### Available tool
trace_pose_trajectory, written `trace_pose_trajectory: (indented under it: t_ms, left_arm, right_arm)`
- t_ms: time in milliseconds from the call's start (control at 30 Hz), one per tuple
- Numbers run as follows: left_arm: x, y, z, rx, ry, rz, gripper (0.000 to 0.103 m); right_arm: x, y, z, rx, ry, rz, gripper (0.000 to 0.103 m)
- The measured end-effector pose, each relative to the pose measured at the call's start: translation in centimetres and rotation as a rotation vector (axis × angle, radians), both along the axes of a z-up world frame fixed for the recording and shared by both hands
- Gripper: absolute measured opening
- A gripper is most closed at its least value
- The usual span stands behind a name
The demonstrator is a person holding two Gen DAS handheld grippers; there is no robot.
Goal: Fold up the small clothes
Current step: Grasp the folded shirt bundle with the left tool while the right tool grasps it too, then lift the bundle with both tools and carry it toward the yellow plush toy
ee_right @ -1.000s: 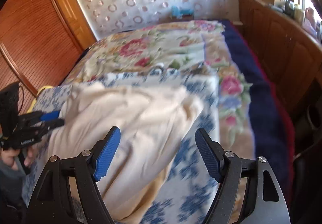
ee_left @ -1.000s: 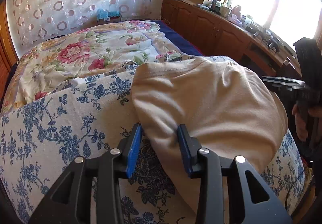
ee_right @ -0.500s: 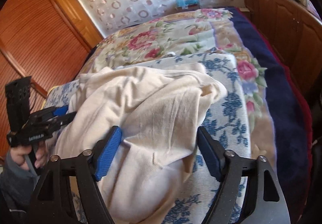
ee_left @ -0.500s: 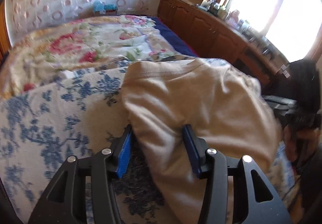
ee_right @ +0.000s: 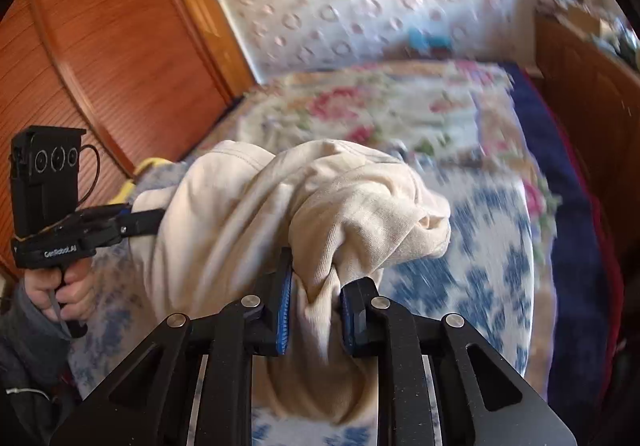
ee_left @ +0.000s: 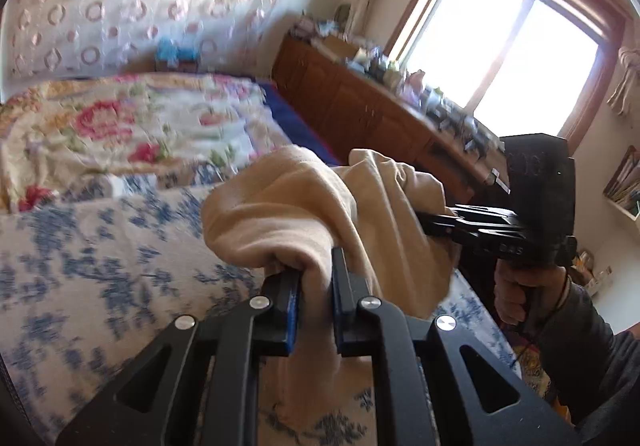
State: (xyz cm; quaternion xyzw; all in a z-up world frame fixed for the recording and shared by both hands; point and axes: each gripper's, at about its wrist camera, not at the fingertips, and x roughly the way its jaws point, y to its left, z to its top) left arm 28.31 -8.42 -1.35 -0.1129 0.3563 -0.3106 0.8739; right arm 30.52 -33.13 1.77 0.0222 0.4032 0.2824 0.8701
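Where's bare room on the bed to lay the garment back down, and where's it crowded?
Free: the blue-floral sheet to the left of the cream garment, bounded behind by the rose-print quilt. Also a sheet strip right of the garment, up to the navy blanket edge. Crowded: the wooden counter under the window, covered in clutter.

Both grippers — left gripper (ee_left: pixel 314 288), right gripper (ee_right: pixel 314 292) — clamped.

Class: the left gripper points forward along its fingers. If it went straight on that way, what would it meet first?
The cream garment: the left gripper is already shut on a fold of it, and the bunched cloth fills the line ahead. Past it probably the bed; depth is unclear.
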Motion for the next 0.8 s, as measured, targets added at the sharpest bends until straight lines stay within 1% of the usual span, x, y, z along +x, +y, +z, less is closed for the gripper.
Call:
trace_pose_trajectory:
  t_ms: [100, 200, 233, 300, 367, 400, 467, 500, 567, 600, 633, 733, 800]
  left_arm:
    - [-2.0, 3.1, 2.0, -0.018, -0.050, 0.051, 0.009]
    - [-4.0, 6.4, 3.1, -0.029, -0.085, 0.114, 0.009]
    - [-4.7, 7.8, 3.3, -0.026, -0.097, 0.147, 0.009]
    - [-6.5, 10.9, 3.4, 0.005, -0.119, 0.229, 0.009]
    - [-7.6, 13.7, 2.8, 0.018, -0.119, 0.296, 0.009]
    - [-8.0, 15.0, 2.5, 0.018, -0.114, 0.323, 0.009]
    - [-9.0, 18.3, 1.5, 0.027, -0.105, 0.408, 0.009]
    - [-9.5, 19.9, 1.0, 0.032, -0.101, 0.449, 0.009]
    - [-10.0, 22.3, -0.1, 0.025, -0.086, 0.501, 0.009]
    - [-10.4, 23.9, -0.7, 0.024, -0.075, 0.538, 0.009]
    - [-10.5, 24.8, -1.3, 0.023, -0.068, 0.565, 0.009]
    - [-11.2, 27.7, -3.1, 0.010, -0.040, 0.625, 0.009]
    - [-11.0, 29.1, -4.6, 0.013, -0.006, 0.659, 0.009]
  right_arm:
    - [-0.2, 3.5, 2.6, -0.020, -0.067, 0.070, 0.017]
    - [0.4, 7.3, 4.1, -0.034, -0.105, 0.146, 0.017]
    - [0.6, 8.6, 4.4, -0.038, -0.115, 0.169, 0.017]
    - [1.3, 11.7, 4.8, -0.047, -0.128, 0.227, 0.017]
    - [2.3, 15.6, 4.9, -0.064, -0.137, 0.296, 0.017]
    - [3.1, 18.3, 4.8, -0.077, -0.140, 0.341, 0.017]
    - [4.1, 23.0, 4.5, -0.102, -0.149, 0.418, 0.017]
    - [4.2, 24.6, 4.4, -0.113, -0.153, 0.445, 0.017]
    - [5.1, 29.8, 3.8, -0.138, -0.153, 0.517, 0.017]
    - [5.3, 31.6, 3.4, -0.147, -0.154, 0.543, 0.017]
    - [5.6, 34.5, 2.9, -0.164, -0.159, 0.582, 0.017]
    - [6.1, 40.9, 1.5, -0.198, -0.164, 0.660, 0.017]
    - [6.2, 43.8, 0.8, -0.223, -0.177, 0.701, 0.017]
